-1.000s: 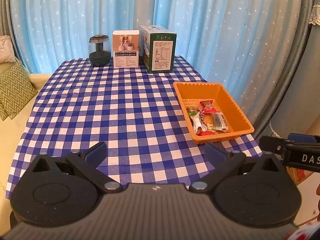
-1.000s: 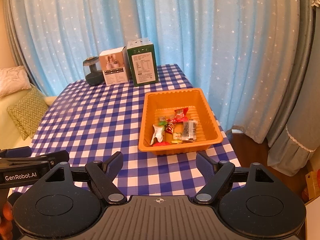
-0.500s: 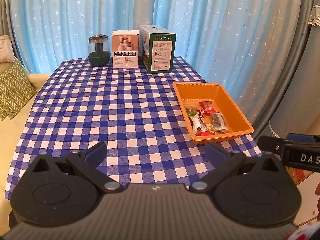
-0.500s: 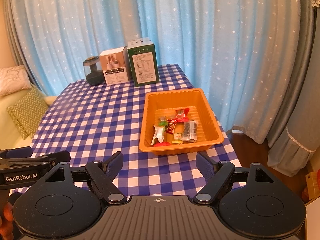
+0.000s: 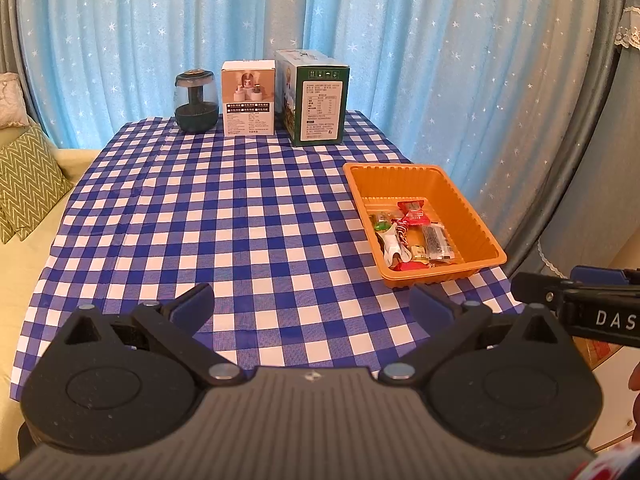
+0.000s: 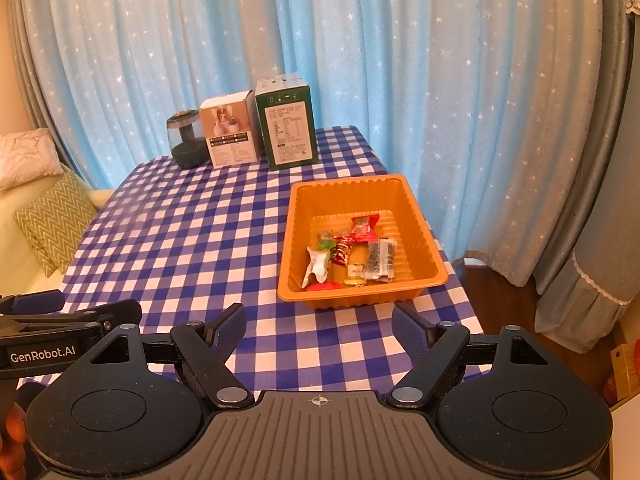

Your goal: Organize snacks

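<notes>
An orange tray (image 5: pixel 476 220) (image 6: pixel 424 236) rests near the right edge of the checked table. Several wrapped snacks (image 5: pixel 412 236) (image 6: pixel 352 256) lie heaped in its near half. My left gripper (image 5: pixel 312 304) hangs open over the table's near edge, left of the tray, with nothing between its fingers. Directly in front of the tray my right gripper (image 6: pixel 318 320) also stands open and empty. Each gripper shows at the edge of the other's view.
At the table's far edge stand a dark glass jar (image 5: pixel 197 101), a white box (image 5: pixel 249 98) and a green box (image 5: pixel 318 104), with a blue starred curtain behind. A couch with cushions (image 5: pixel 28 184) lies to the left, and the floor drops off to the right.
</notes>
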`<action>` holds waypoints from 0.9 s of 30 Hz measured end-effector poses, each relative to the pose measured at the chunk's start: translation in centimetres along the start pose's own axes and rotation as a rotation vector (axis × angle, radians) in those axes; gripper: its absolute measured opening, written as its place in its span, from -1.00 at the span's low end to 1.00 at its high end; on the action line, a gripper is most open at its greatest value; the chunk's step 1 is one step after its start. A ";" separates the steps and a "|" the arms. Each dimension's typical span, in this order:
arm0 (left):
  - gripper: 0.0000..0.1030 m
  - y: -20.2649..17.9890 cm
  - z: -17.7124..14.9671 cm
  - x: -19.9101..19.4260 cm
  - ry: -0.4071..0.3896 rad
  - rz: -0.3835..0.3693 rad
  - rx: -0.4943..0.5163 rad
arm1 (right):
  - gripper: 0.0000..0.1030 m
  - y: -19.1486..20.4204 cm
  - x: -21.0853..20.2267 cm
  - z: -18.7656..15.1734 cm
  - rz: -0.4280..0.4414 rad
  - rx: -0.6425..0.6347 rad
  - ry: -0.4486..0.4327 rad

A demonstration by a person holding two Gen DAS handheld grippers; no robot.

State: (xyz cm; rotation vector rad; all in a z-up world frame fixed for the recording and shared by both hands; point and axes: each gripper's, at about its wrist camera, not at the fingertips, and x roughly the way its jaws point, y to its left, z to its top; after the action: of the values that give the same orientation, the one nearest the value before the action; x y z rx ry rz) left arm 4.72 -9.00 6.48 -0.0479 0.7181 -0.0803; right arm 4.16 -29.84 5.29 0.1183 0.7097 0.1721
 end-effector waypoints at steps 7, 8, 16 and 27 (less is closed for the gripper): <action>1.00 0.0 -0.1 0.1 0.002 -0.003 -0.001 | 0.54 0.0 0.0 0.0 0.000 0.000 0.002; 1.00 0.0 -0.1 0.1 0.002 -0.003 0.000 | 0.54 0.0 0.0 -0.1 0.000 0.001 0.003; 1.00 0.0 -0.1 0.1 0.002 -0.003 0.000 | 0.54 0.0 0.1 -0.1 0.001 -0.001 0.002; 1.00 0.0 -0.2 0.2 0.003 -0.005 0.001 | 0.54 0.0 0.1 -0.1 0.001 -0.001 0.003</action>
State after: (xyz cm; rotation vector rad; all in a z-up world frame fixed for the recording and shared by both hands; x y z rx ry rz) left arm 4.78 -9.03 6.22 -0.0482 0.7210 -0.0852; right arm 4.17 -29.79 5.17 0.1170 0.7125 0.1739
